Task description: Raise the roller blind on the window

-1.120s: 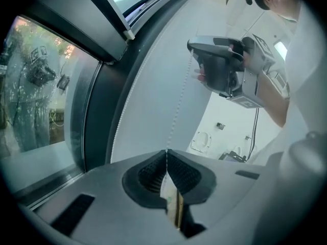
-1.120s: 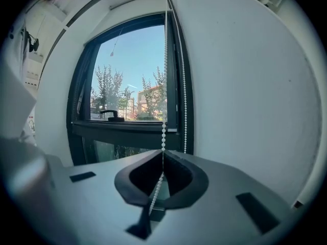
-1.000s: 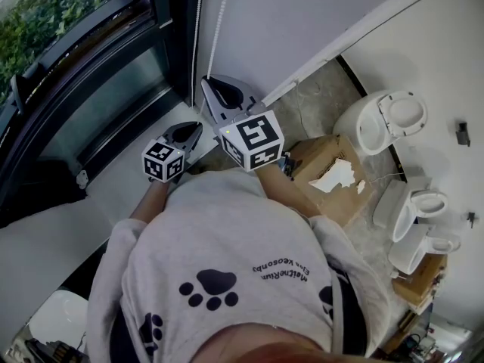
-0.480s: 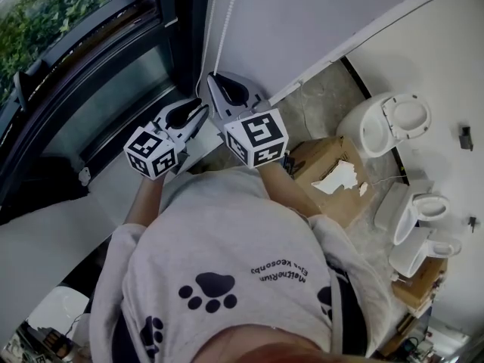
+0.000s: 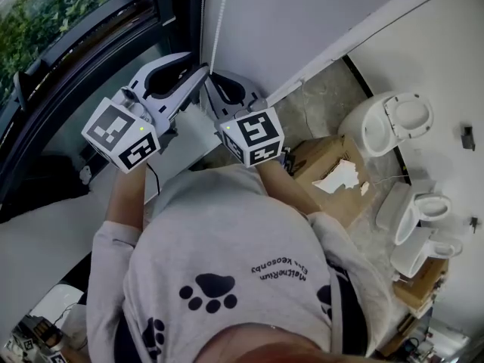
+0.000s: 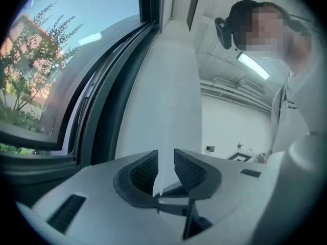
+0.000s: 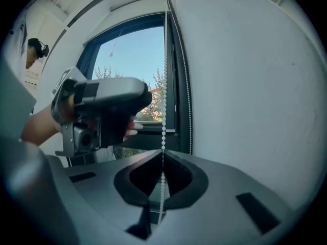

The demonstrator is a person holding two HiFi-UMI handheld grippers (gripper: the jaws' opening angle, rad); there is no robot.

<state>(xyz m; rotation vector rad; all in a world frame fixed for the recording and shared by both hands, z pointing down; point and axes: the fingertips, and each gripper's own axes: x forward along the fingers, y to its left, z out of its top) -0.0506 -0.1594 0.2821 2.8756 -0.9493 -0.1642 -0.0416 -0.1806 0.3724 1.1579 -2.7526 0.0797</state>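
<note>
My right gripper (image 7: 162,154) has its jaws pressed together on the chain (image 7: 164,86). The chain is a thin string of white beads. It hangs straight down in front of the window (image 7: 133,70), goes in between the jaw tips and comes out below them. A second strand hangs a little to the right, next to the white wall (image 7: 245,86), and my jaws do not touch it.

My left gripper (image 6: 166,154) is higher up and to the left. Its jaws have just been opening and now stand apart. I can't make out the chain between its pads (image 6: 143,170); I see only pale wall past them. In the right gripper view, the tip of the left gripper is just left of the chain, near it. I cannot tell if it touches. In the head view, both grippers point at the dark window frame (image 5: 178,6), and the chain runs down between their tips.
</note>
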